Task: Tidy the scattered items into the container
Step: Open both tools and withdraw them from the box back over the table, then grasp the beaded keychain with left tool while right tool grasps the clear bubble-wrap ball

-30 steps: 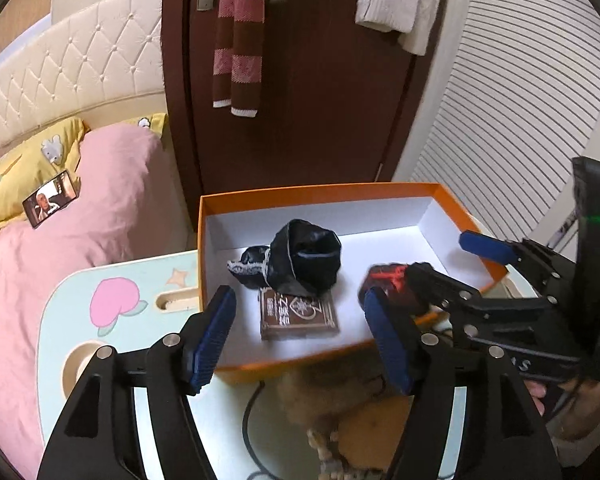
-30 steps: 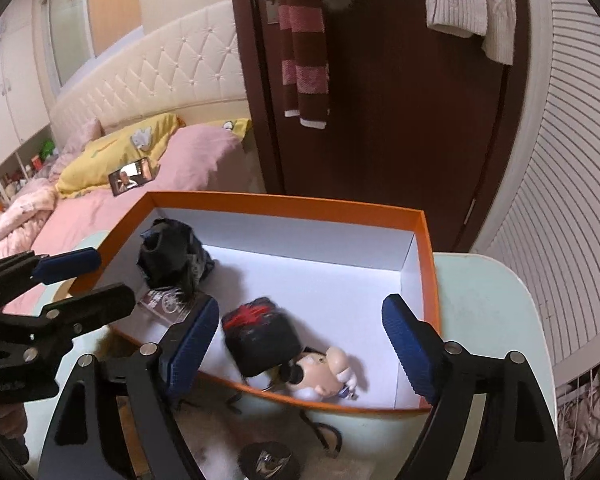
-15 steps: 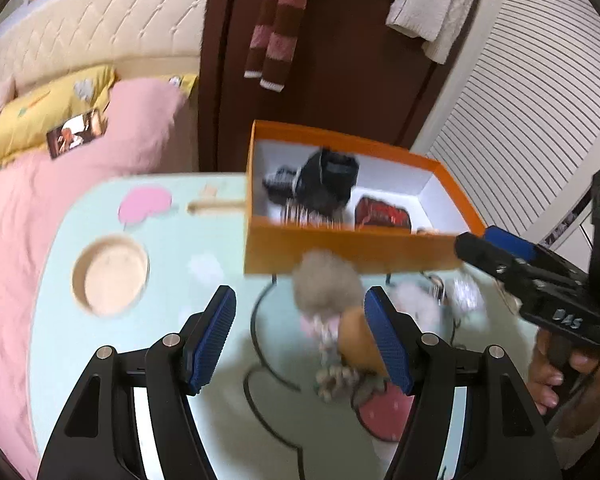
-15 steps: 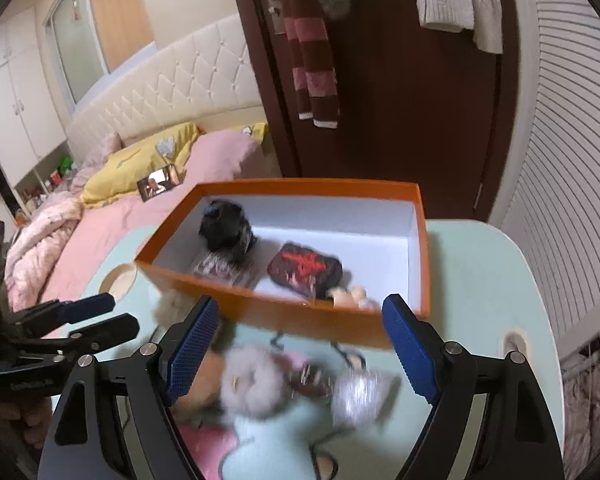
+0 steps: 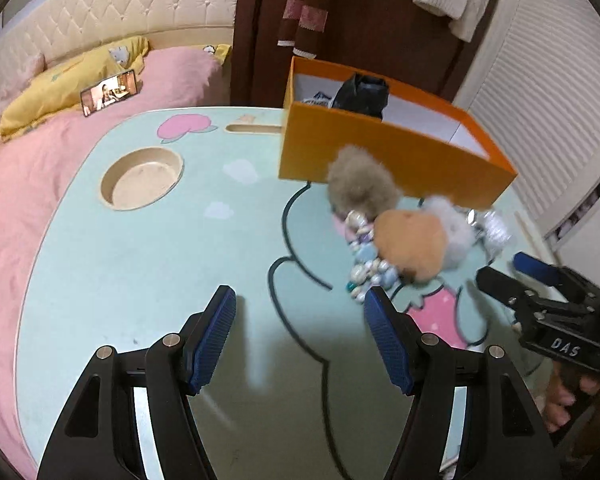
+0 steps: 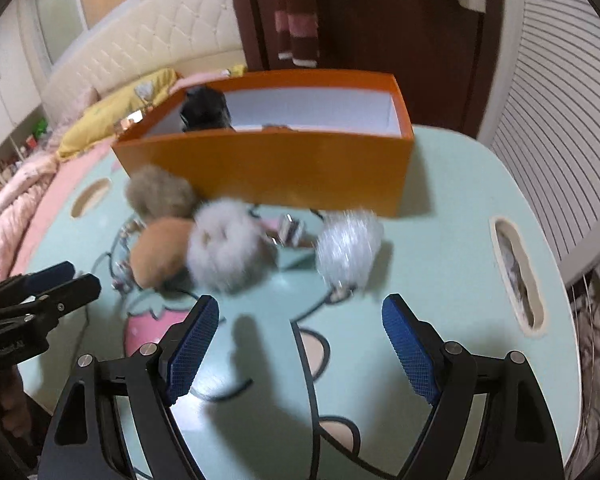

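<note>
Left wrist view: the left hand-held gripper (image 5: 300, 336) hangs wide and empty over the mint table (image 5: 140, 272). The orange box (image 5: 380, 160) stands at the far edge, with fluffy pompoms (image 5: 360, 184) scattered just before it.

Right wrist view: the right hand-held gripper (image 6: 300, 340) gapes wide, holding nothing. A white pompom (image 6: 226, 250) and a silvery one (image 6: 348, 248) lie near the box's front wall.

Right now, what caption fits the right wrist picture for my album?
Open right gripper above fluffy pompoms beside the orange box.
</note>
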### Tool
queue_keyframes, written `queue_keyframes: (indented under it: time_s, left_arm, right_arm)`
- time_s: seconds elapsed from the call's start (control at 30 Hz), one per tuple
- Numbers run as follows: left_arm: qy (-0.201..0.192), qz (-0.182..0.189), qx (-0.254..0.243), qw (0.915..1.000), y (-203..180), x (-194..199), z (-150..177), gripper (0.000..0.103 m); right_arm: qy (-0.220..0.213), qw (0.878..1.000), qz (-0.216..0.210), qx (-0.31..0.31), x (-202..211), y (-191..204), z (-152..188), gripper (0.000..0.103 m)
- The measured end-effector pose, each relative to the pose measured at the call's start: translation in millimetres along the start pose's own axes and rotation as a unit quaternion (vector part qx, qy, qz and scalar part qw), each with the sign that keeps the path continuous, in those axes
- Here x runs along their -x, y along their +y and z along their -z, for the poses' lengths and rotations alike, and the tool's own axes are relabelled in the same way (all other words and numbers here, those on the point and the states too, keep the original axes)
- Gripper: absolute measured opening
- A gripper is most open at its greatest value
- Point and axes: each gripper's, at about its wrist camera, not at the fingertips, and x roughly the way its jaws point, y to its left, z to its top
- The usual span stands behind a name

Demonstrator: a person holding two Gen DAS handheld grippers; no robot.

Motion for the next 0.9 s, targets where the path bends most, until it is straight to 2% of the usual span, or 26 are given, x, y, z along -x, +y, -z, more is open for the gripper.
queue_keyframes:
  time_s: [0.03,0.13,0.2,0.23,0.27,0.4,0.57,0.7,0.8,0.9]
  left_arm:
    - [-0.008,-0.007,-0.009,0.9999,-1.9,-0.4,1.2,0.070]
    - [-0.008,-0.027,-0.031,0.9991,-7.9,-4.4,2.9,0.086]
    - [-0.009,-0.040,-0.052,0.9978,-12.7,-7.4,5.6,0.089]
    - [-0.013,-0.049,-0.065,0.9966,-15.8,-8.7,8.2,0.094]
    - [-0.016,-0.042,-0.068,0.9967,-16.5,-9.5,9.6,0.103]
    - [-0.016,-0.038,-0.071,0.9966,-17.4,-11.1,10.2,0.103]
    - [-0.016,-0.035,-0.073,0.9966,-17.7,-10.4,10.0,0.103]
    - [-0.018,-0.004,-0.075,0.9970,-18.8,-9.4,9.0,0.103]
    - [-0.030,0.031,-0.046,0.9980,-12.7,-3.7,2.7,0.103]
    - [-0.046,0.038,-0.044,0.9972,-11.0,1.3,-8.8,0.101]
  right_arm:
    - [0.006,1.000,0.001,-0.006,-2.1,-1.4,2.0,0.085]
    - [0.006,1.000,0.029,0.004,-3.1,1.7,5.8,0.101]
    - [0.000,0.999,0.042,0.014,-4.3,5.6,9.9,0.103]
    - [-0.003,0.999,0.043,0.012,-3.7,6.4,10.9,0.103]
    - [-0.007,0.999,0.045,0.011,-2.7,7.2,12.0,0.103]
    - [-0.028,0.998,0.049,0.007,-0.2,7.5,15.3,0.103]
    - [-0.031,0.998,0.047,0.009,-3.2,5.6,14.1,0.103]
    - [-0.031,0.998,0.047,0.010,-3.0,5.2,18.0,0.103]
    - [-0.031,0.998,0.047,0.010,-3.1,5.4,18.3,0.103]
    - [-0.031,0.998,0.047,0.010,-3.0,5.3,18.3,0.103]
